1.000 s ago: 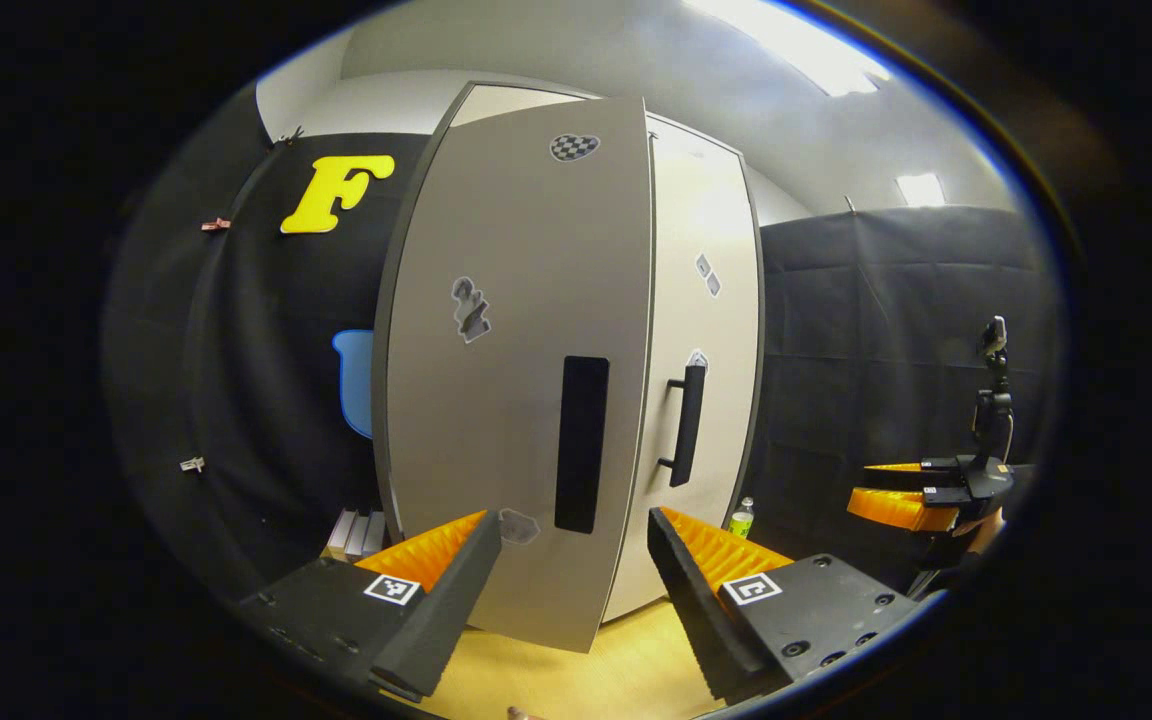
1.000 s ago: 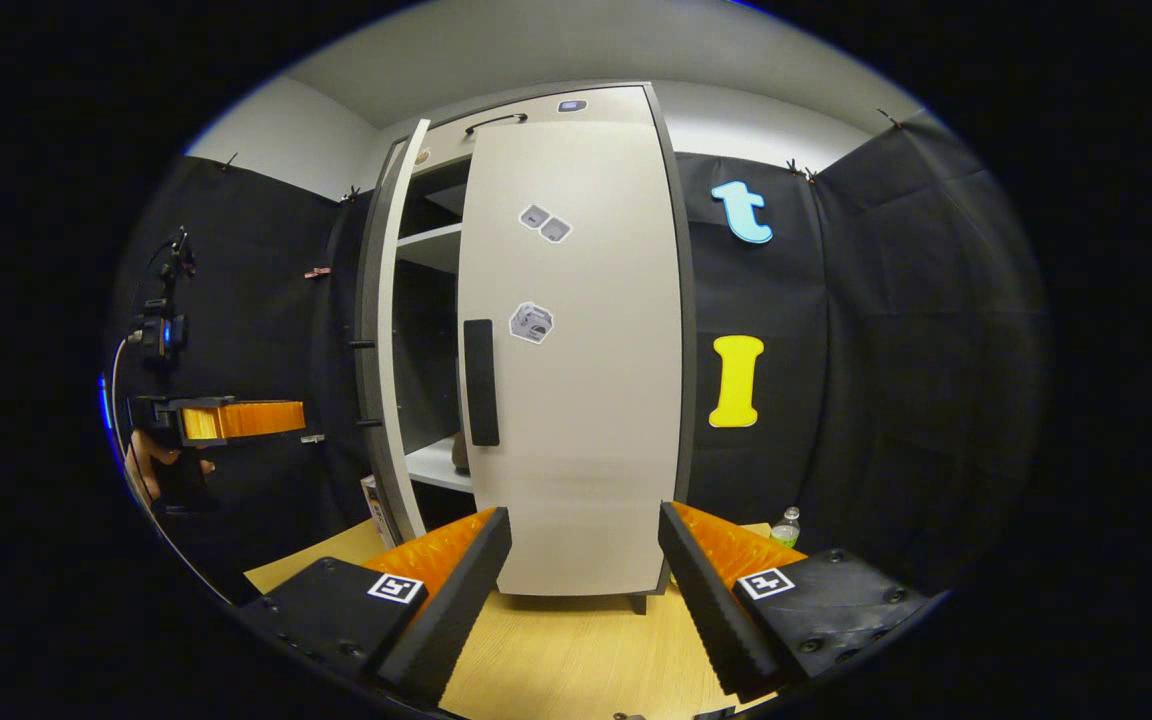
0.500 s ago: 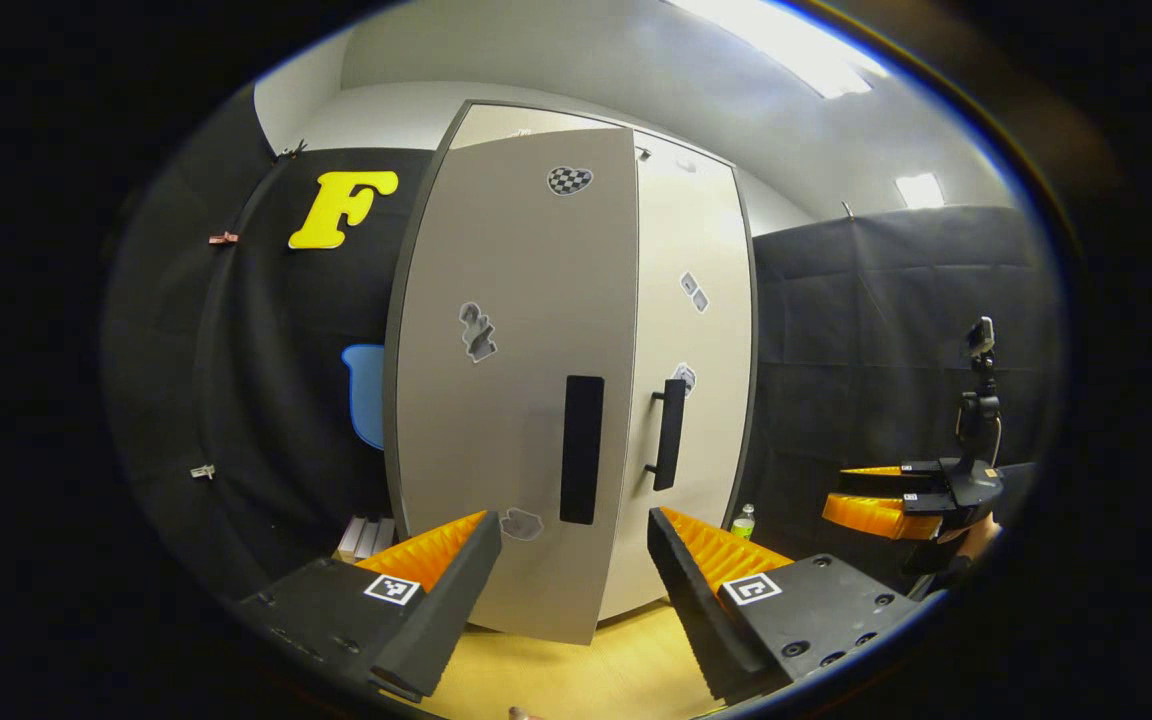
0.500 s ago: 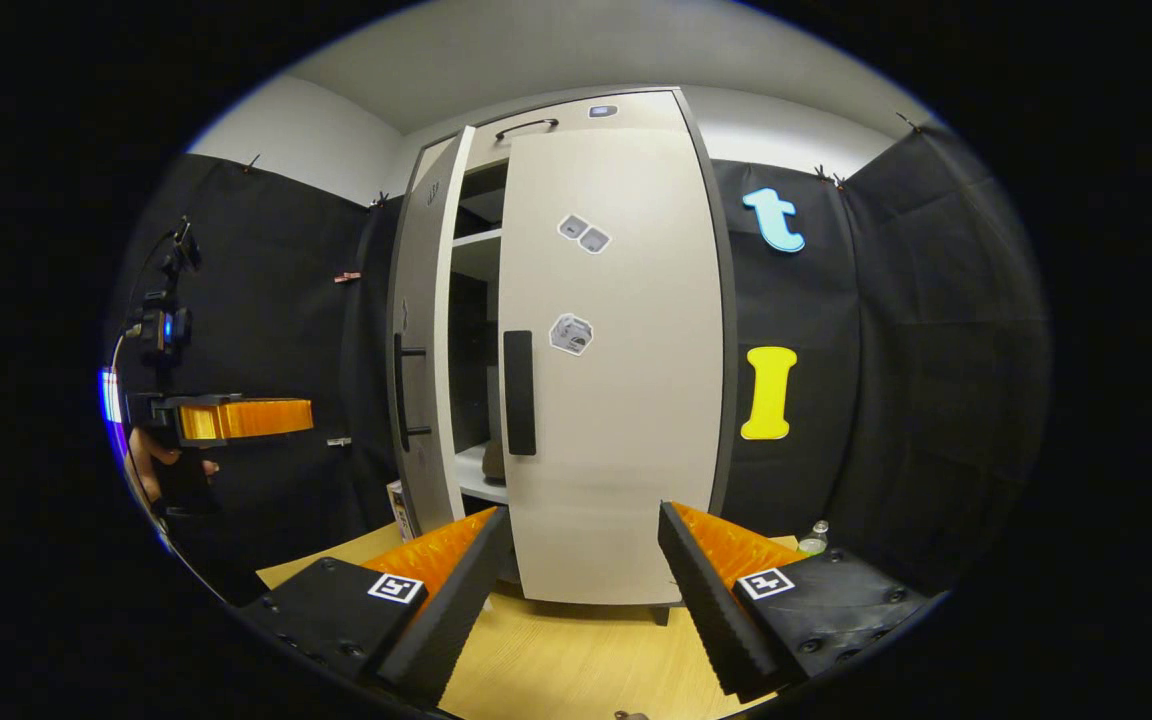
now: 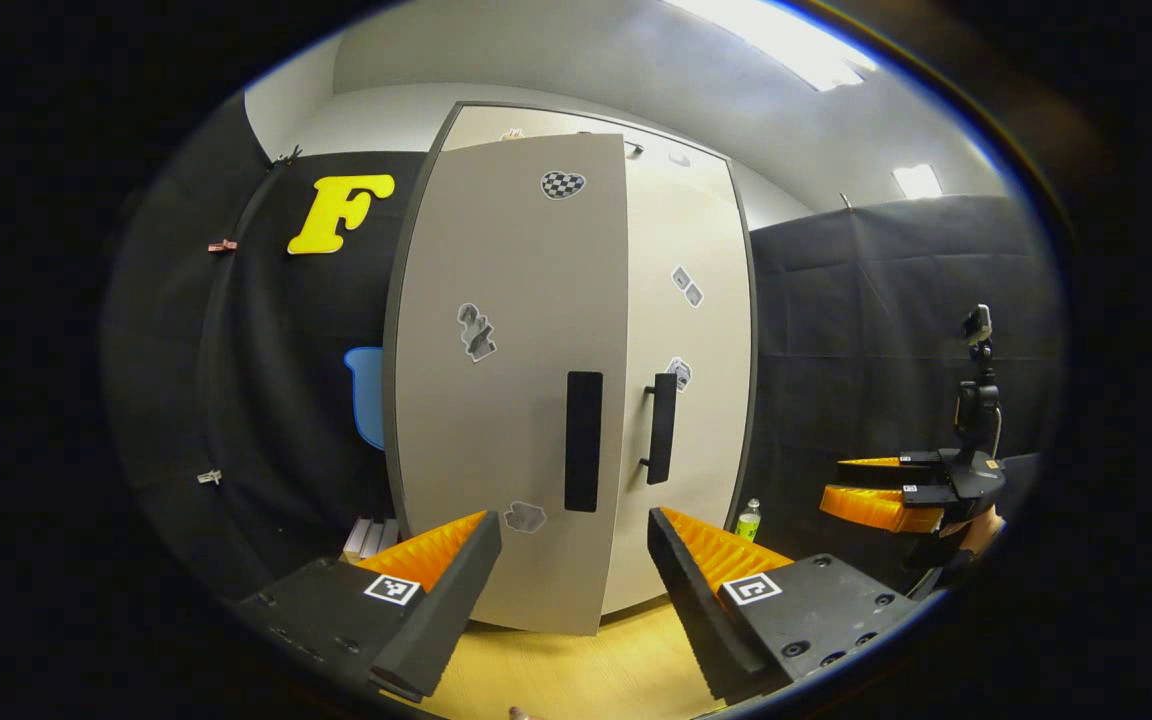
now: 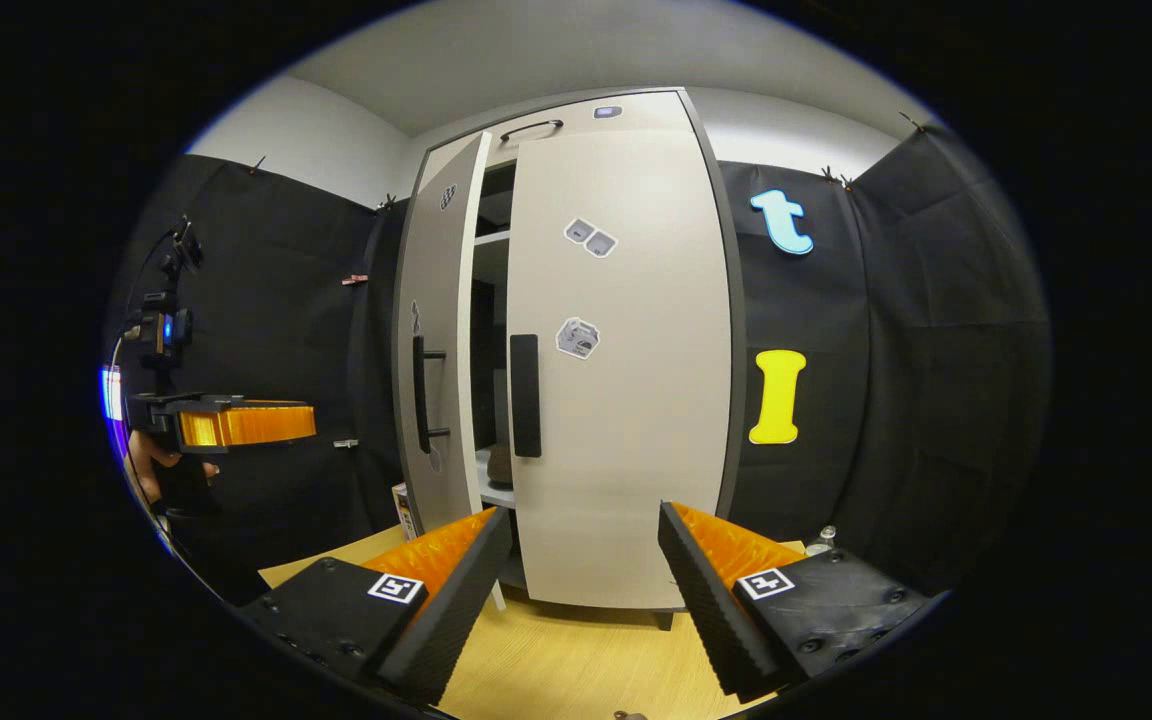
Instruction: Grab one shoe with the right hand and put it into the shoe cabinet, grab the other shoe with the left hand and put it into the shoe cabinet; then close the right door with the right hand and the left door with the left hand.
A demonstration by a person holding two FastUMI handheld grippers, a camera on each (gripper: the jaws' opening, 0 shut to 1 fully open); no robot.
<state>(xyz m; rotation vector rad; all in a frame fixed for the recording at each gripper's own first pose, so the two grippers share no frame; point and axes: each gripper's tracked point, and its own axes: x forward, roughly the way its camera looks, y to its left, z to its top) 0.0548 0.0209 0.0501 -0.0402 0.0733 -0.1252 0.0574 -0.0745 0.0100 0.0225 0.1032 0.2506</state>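
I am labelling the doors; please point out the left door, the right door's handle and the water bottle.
left door [image 5: 511,400]: left gripper view, its flat front panel.
right door's handle [image 6: 525,396]: right gripper view, middle of the dark bar.
water bottle [image 5: 747,521]: left gripper view, its body.

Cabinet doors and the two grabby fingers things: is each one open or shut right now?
Right door: shut.
Left door: still ajar, a dark gap beside it, swung nearer to shut than a second ago.
Left gripper: fingers open, holding nothing.
Right gripper: fingers open, holding nothing.
Shoe: on a shelf inside the shoe cabinet.
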